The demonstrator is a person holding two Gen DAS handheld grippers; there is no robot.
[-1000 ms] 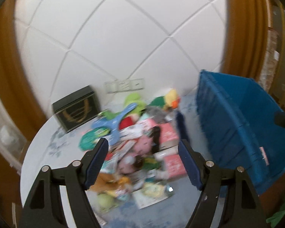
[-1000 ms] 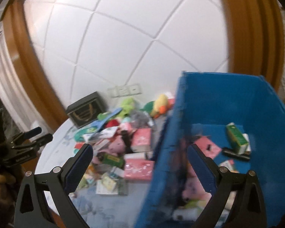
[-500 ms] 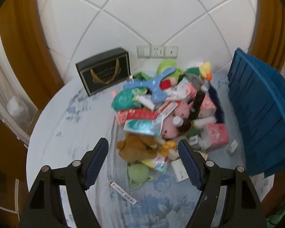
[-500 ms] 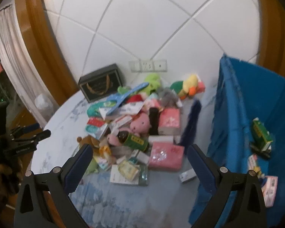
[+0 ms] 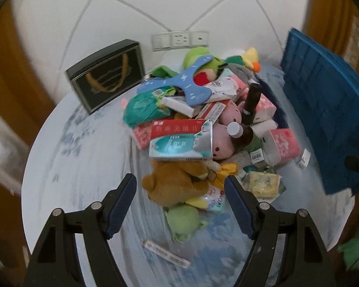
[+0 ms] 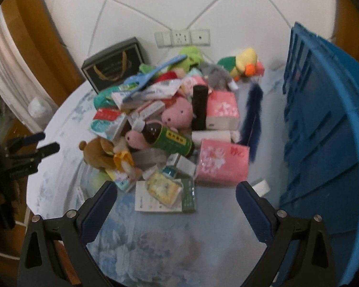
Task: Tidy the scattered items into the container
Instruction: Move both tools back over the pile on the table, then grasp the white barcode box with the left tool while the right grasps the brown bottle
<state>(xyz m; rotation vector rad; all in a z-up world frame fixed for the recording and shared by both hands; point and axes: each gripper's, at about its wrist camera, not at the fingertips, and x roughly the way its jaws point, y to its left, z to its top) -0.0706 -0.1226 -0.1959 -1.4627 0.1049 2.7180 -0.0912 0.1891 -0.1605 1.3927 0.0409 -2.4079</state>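
Observation:
A heap of toys, boxes and packets lies on the round table (image 5: 67,157). My left gripper (image 5: 179,191) is open and empty, its jaws on either side of a brown plush bear (image 5: 177,181), with a green plush (image 5: 182,217) just below. My right gripper (image 6: 177,196) is open and empty, hovering in front of a yellow sachet (image 6: 164,187) and a pink tissue pack (image 6: 221,163). The blue plastic crate stands at the right in both the left wrist view (image 5: 328,119) and the right wrist view (image 6: 323,131). The left gripper also shows at the left edge of the right wrist view (image 6: 36,143).
A black gift box (image 5: 106,74) stands at the back left by the wall sockets (image 5: 179,39). A brown bottle with a green label (image 6: 170,141), a black tube (image 6: 199,110), a blue plastic hanger (image 5: 184,83) and a duck plush (image 6: 241,65) lie in the heap. A thin strip (image 5: 166,253) lies near the front.
Both grippers have swung away from the blue crate and come down toward the heap. The left one now frames the brown bear. Both stayed open and empty.

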